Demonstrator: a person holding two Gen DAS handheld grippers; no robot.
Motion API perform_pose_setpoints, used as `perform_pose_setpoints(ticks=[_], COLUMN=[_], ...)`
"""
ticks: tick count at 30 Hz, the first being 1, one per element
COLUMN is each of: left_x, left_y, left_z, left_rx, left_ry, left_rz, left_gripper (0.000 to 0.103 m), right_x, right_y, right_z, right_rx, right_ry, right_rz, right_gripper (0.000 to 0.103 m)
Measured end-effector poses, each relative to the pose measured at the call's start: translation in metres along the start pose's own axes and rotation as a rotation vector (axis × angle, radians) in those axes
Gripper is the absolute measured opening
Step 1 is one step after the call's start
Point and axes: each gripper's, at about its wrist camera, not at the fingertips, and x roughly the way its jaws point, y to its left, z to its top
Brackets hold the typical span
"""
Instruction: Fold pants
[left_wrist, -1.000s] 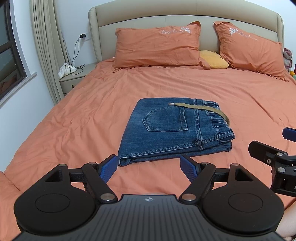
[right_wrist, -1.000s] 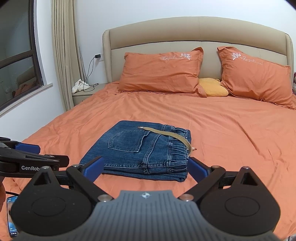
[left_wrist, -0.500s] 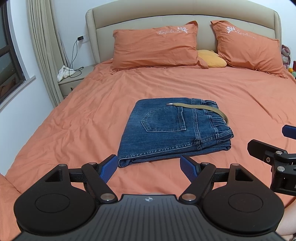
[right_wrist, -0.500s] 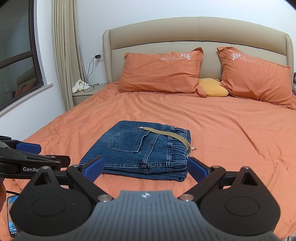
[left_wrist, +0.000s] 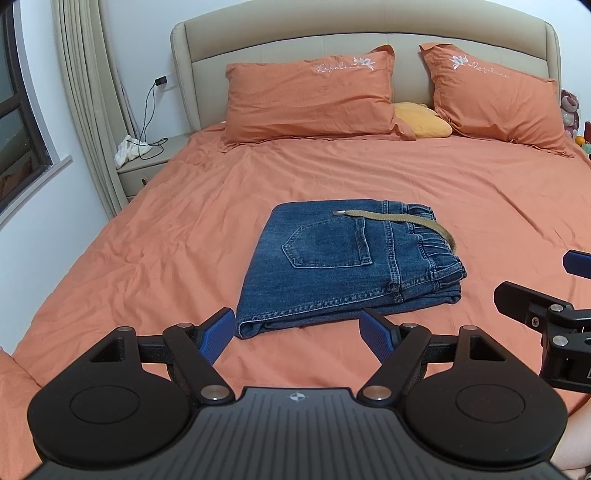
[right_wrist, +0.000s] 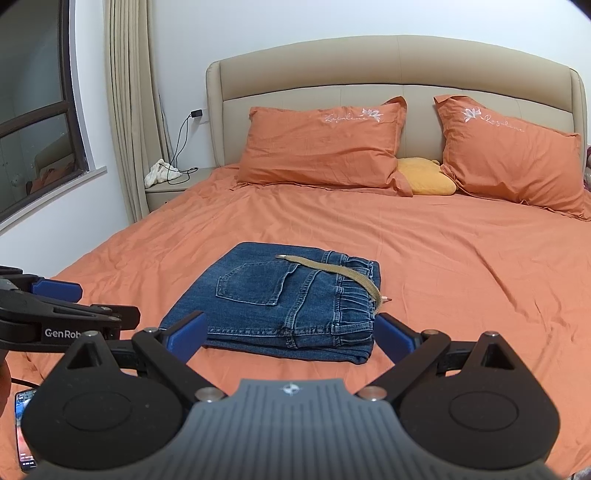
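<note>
Blue denim pants (left_wrist: 343, 262) (right_wrist: 284, 302) lie folded into a compact stack on the orange bed sheet (left_wrist: 166, 229), back pocket up, with a tan belt (left_wrist: 399, 218) (right_wrist: 332, 269) draped across the waistband. My left gripper (left_wrist: 297, 334) hovers open just short of the stack's near edge, nothing between its blue pads. My right gripper (right_wrist: 288, 336) is open too, near the same edge, holding nothing. In the left wrist view the right gripper (left_wrist: 546, 295) shows at the right edge. The left gripper (right_wrist: 55, 306) shows at the left in the right wrist view.
Two orange pillows (left_wrist: 310, 99) (left_wrist: 491, 96) and a yellow cushion (left_wrist: 421, 120) lean on the beige headboard (right_wrist: 369, 74). A nightstand (left_wrist: 144, 170) with white cloth and a charger cable stands at the left by the curtain (left_wrist: 88, 92). A phone (right_wrist: 24, 428) lies at the lower left.
Both grippers stay open and have drawn back only slightly, with the view shifting a little. The folded pants have not moved.
</note>
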Motion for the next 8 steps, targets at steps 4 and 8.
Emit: perform_pose_setpoints(ticks=[4,8], left_x=[-0.0010,-0.0021], left_y=[0.0005,0.0021], left_z=[0.0008,0.0019], left_rx=[0.006,0.008], left_ry=[-0.009,-0.018], left_rz=[-0.004,-0.008], left_gripper=[0.090,0.090], right_x=[-0.0002,-0.0012], right_y=[0.0002,-0.0007], right_z=[0.0000,-0.0005], right_rx=[0.000,-0.001], right_ry=[-0.002,-0.005], right_rz=[0.000,0.000], right_gripper=[0.093,0.093])
